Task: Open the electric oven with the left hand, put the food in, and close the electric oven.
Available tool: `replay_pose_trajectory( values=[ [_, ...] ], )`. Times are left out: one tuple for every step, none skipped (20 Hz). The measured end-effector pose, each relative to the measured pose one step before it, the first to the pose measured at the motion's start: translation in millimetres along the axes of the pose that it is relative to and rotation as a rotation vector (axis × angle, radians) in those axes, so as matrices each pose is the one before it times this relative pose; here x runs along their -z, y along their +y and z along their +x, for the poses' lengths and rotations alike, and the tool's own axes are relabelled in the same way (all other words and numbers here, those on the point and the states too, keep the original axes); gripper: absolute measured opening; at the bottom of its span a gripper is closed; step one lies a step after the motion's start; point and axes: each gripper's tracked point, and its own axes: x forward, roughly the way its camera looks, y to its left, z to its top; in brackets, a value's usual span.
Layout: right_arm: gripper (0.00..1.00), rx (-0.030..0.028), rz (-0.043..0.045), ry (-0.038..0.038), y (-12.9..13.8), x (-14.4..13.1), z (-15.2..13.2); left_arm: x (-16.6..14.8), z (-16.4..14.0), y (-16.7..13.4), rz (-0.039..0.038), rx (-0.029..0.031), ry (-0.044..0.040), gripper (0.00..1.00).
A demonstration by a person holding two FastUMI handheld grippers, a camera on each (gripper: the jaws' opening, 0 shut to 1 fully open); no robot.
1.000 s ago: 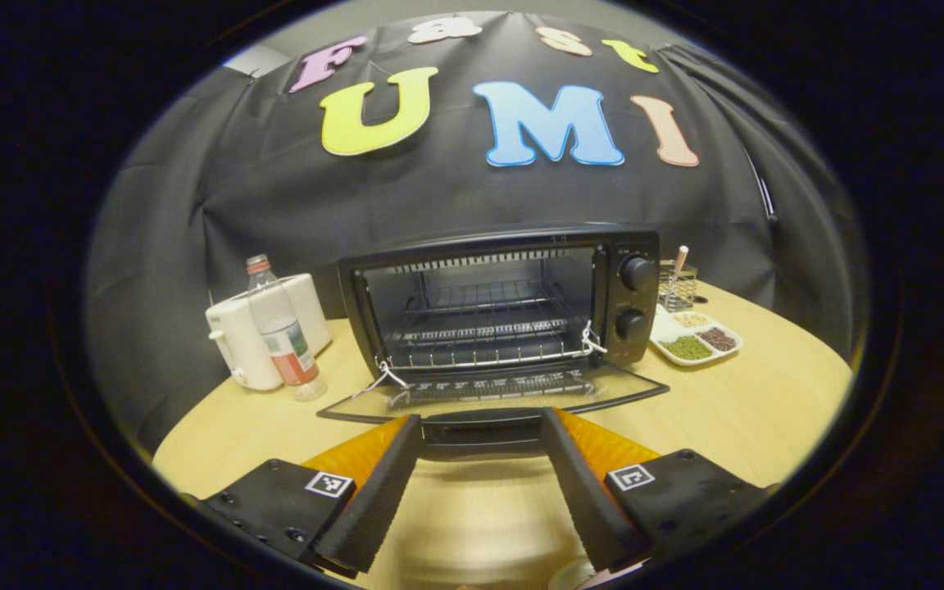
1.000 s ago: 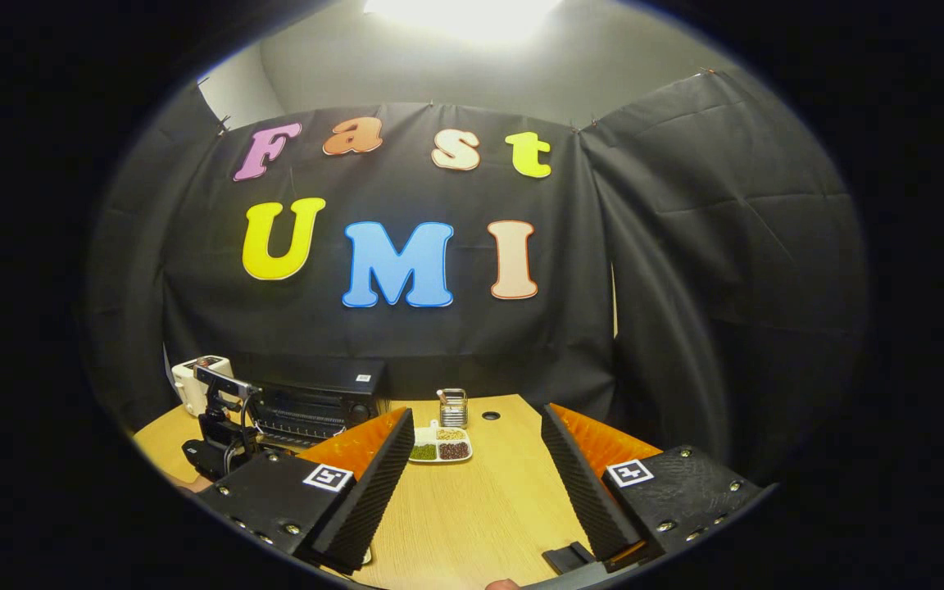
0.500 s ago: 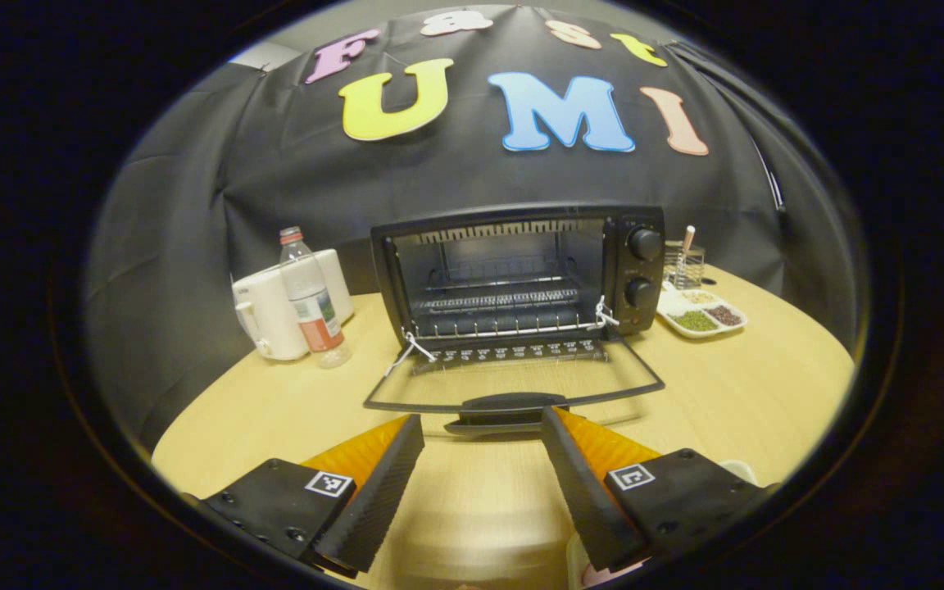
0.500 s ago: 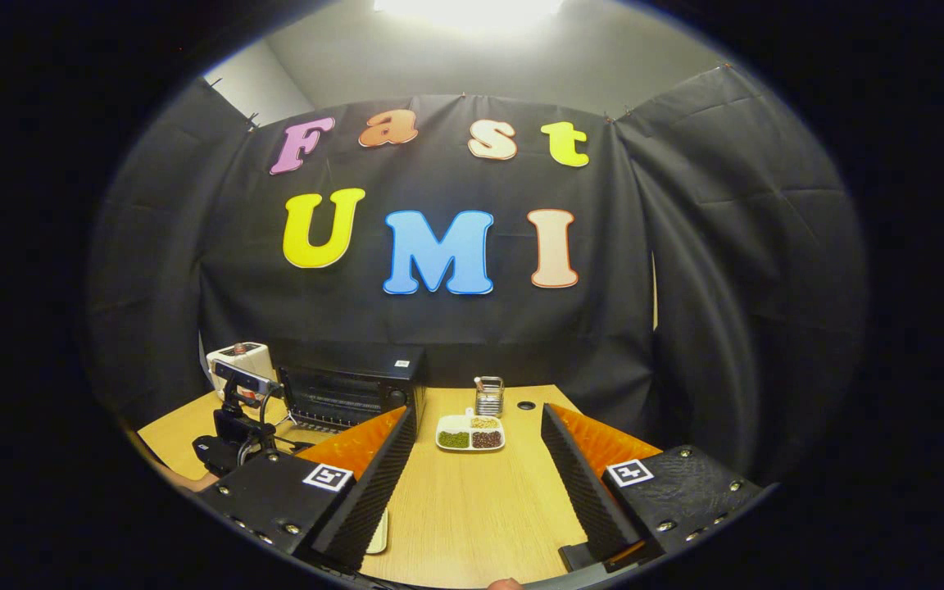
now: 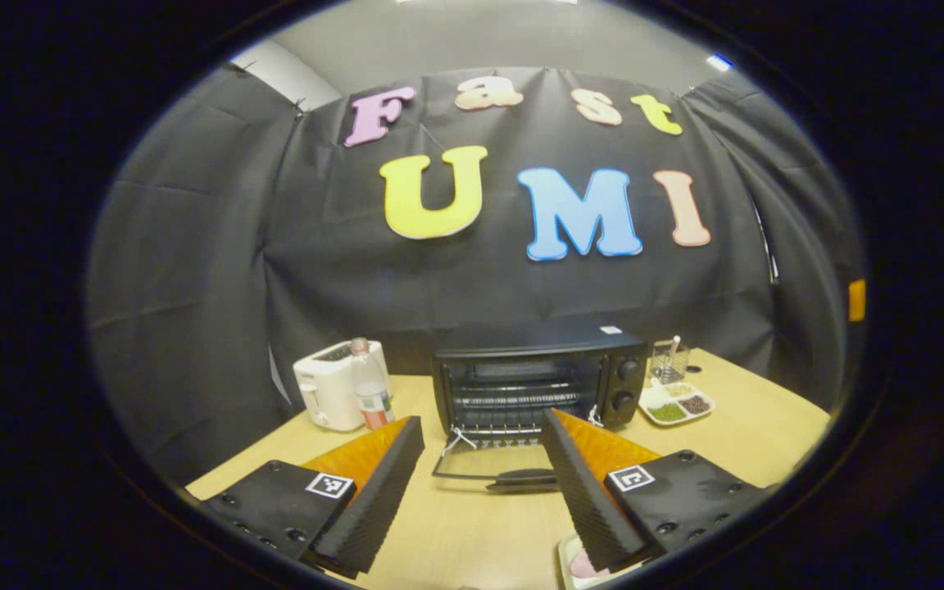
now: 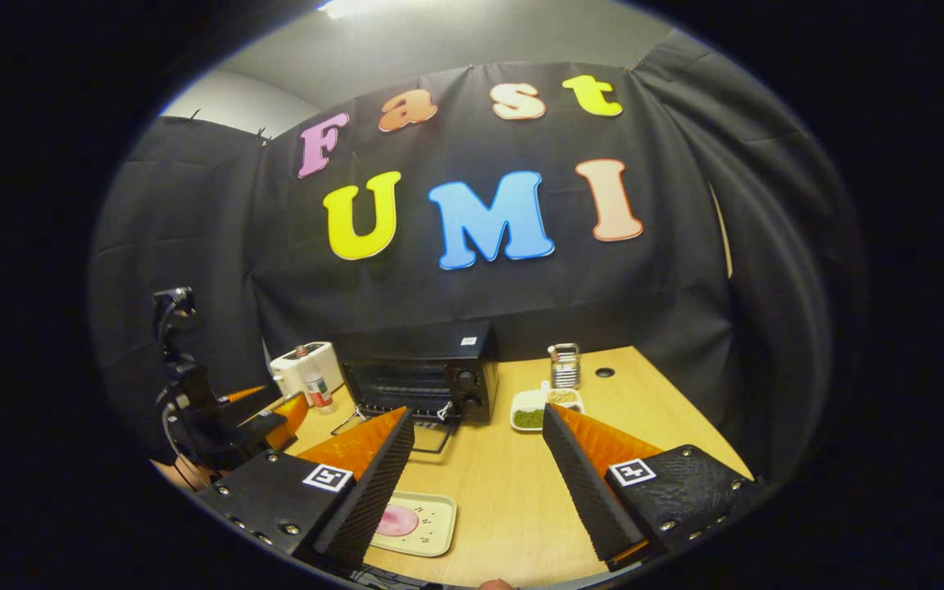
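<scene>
My left gripper (image 5: pixel 480 483) hangs above the wooden surface (image 5: pixel 472 533), level and pointed at the electric oven (image 5: pixel 539 382), its fingers (image 5: pixel 374 483) spread wide apart with nothing between them. The oven stands toward the back of the surface against the booth's wall, and its glass door (image 5: pixel 492 469) lies folded down flat toward me, the door's handle nearest my fingers but apart from them; the wire rack inside is bare. My right gripper (image 6: pixel 478 483) is likewise held above the surface, tilted slightly, fingers (image 6: pixel 583 483) apart and empty. In the right gripper view my left gripper (image 6: pixel 263 414) shows farther off at the left, well short of the oven. The food (image 6: pixel 397 521), a pink round piece, lies on a pale tray (image 6: pixel 427 526) on the surface just below my right gripper's left finger, well apart from the oven; in the left gripper view the same tray (image 5: pixel 572 565) shows partly behind a finger. Left of the oven stand a white toaster (image 5: pixel 326 393) and a bottle (image 5: pixel 371 395); to its right lie a divided dish of beans (image 5: pixel 677 404) and a wire holder (image 6: pixel 565 366). A small label sits on the oven's top, too small to read.
</scene>
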Motion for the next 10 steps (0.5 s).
replay_pose_trajectory(
  values=[
    [0.98,-0.02838,0.00627,0.03513,3.82,7.64,5.14,-9.35,-6.87,5.31,0.00042,-0.0057,-0.01668,0.9],
    [0.98,-0.02941,0.01203,0.03291,4.45,8.1,5.34,-11.48,-7.61,5.8,0.00067,-0.0059,-0.01864,1.0],
    [0.98,-0.03836,0.02303,0.03515,5.4,6.93,4.03,-9.26,-7.39,5.52,0.0028,-0.00665,-0.01652,1.0],
    [0.98,-0.03863,0.03066,0.04156,5.4,8.89,4.31,-8.31,-6.54,4.77,0.00326,-0.00367,-0.00856,1.0],
    [0.98,-0.02934,0.03371,0.04124,1.61,7.41,4.42,-6.8,-7.01,3.93,0.0002,-0.00594,-0.00883,1.0],
    [0.98,-0.02314,0.03061,0.04537,0.6,9.23,4.86,-8.4,-6.28,3.01,-0.00049,-0.00014,-0.01167,1.0],
    [0.98,-0.01377,0.02683,0.04087,-2.25,7.53,5.68,-5.41,-4.4,1.4,0.00025,-0.00157,-0.01367,1.0],
    [0.98,-0.02015,0.02036,0.04547,1.19,9.04,5.24,-6.27,-4.82,2.19,0.00309,-0.0001,-0.01261,1.0],
    [0.98,-0.01913,0.01333,0.04324,0.35,7.09,6.08,-5.92,-4.43,3.19,0.00645,-0.00412,-0.01077,1.0],
    [0.98,-0.02038,0.01029,0.04576,0.4,9.01,3.41,-3.07,-5.12,4.13,0.00743,-0.00614,-0.00762,1.0]
  ],
)
